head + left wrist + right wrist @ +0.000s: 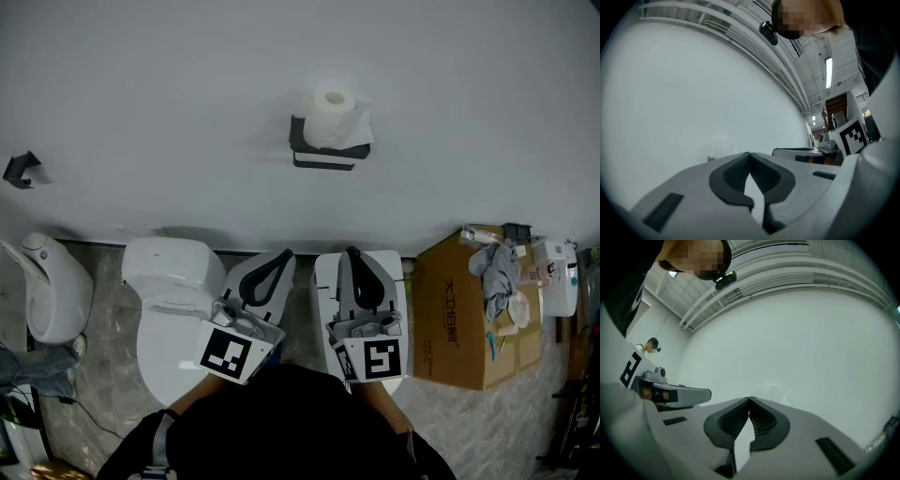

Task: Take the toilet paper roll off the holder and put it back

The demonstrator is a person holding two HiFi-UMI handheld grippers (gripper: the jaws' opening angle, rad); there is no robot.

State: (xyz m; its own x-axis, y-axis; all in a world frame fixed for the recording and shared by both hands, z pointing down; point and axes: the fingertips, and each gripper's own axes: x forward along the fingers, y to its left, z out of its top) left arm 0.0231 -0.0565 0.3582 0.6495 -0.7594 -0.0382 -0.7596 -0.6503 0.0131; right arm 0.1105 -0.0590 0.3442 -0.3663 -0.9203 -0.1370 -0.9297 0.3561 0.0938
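A white toilet paper roll (330,116) stands on a black holder (325,156) fixed to the white wall, a loose sheet hanging at its right side. Both grippers sit below it, side by side, apart from it and pointing toward the wall. My left gripper (282,254) is shut with nothing between its jaws; in its own view the tips (749,154) meet and the roll (723,145) shows faintly on the wall. My right gripper (352,251) is also shut and empty, its tips (749,399) touching, with the roll (774,392) pale just beyond them.
A white toilet (172,305) stands under the left gripper. At the right, a cardboard box (457,323) carries a grey cloth and small items. A white fixture (49,292) stands at far left, with a small black bracket (21,169) on the wall above it.
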